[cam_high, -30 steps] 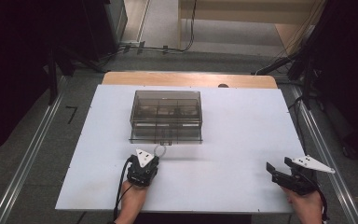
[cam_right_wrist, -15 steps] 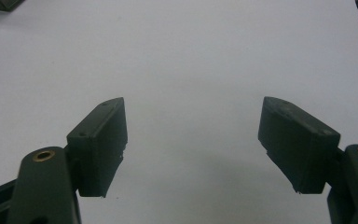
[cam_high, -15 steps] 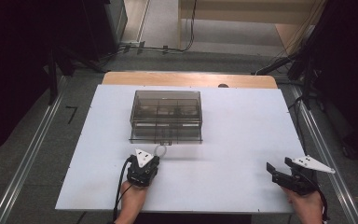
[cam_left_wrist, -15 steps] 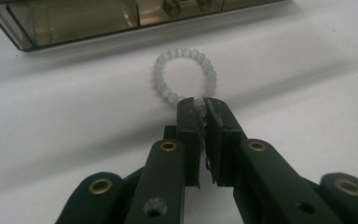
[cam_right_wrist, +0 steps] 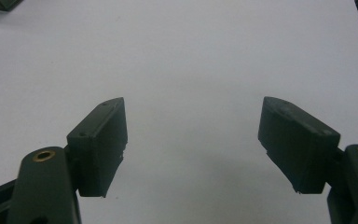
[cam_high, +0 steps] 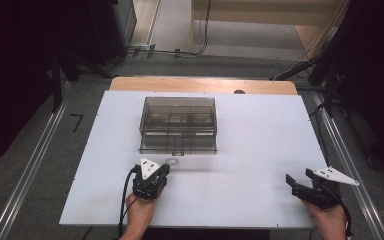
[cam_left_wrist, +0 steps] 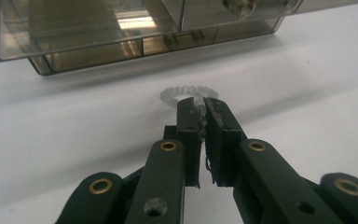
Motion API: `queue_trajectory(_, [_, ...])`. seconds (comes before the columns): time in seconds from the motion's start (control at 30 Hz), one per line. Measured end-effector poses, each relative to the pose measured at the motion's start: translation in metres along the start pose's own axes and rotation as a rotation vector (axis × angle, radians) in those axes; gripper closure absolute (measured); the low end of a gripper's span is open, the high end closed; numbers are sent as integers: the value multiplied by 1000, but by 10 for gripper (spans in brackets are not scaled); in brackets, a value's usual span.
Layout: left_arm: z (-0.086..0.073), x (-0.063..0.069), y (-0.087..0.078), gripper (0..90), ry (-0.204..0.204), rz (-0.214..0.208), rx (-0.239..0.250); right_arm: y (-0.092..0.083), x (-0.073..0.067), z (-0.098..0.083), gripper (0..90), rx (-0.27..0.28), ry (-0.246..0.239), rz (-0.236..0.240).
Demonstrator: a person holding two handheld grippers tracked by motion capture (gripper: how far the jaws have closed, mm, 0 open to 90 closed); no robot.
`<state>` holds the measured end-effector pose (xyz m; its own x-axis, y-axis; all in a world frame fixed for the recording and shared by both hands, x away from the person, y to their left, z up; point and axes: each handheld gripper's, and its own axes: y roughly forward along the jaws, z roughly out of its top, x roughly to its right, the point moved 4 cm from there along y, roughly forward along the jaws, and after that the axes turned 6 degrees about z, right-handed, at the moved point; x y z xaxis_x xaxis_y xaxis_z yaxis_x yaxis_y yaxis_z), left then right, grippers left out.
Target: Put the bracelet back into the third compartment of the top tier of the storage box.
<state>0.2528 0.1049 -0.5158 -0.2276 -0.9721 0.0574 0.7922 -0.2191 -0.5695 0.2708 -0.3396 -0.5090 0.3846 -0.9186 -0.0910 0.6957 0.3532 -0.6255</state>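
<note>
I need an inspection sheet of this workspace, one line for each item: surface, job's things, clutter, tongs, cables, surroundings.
Surface: white table top, bare apart from the job's things; a wooden edge shows at its far side.
Job's things: clear coiled ring lies flat on the table, just in front of the smoky transparent compartment box; small items sit in the box, too blurred to name.
Clutter: nothing seen.
Tongs: left tongs shut on the near edge of the ring; right tongs open wide over bare table, holding nothing.
Cables: black cable trails from the left tongs toward the person; more cables lie on the floor beyond the table.
Surroundings: grey floor, metal rails on both sides, dark stands.
</note>
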Motion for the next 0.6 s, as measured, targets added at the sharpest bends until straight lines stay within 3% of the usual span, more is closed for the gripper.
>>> queue_trajectory(0.6, [10,7,-17,849,-1,-41,51,0,0,0,223,-2,0,0])
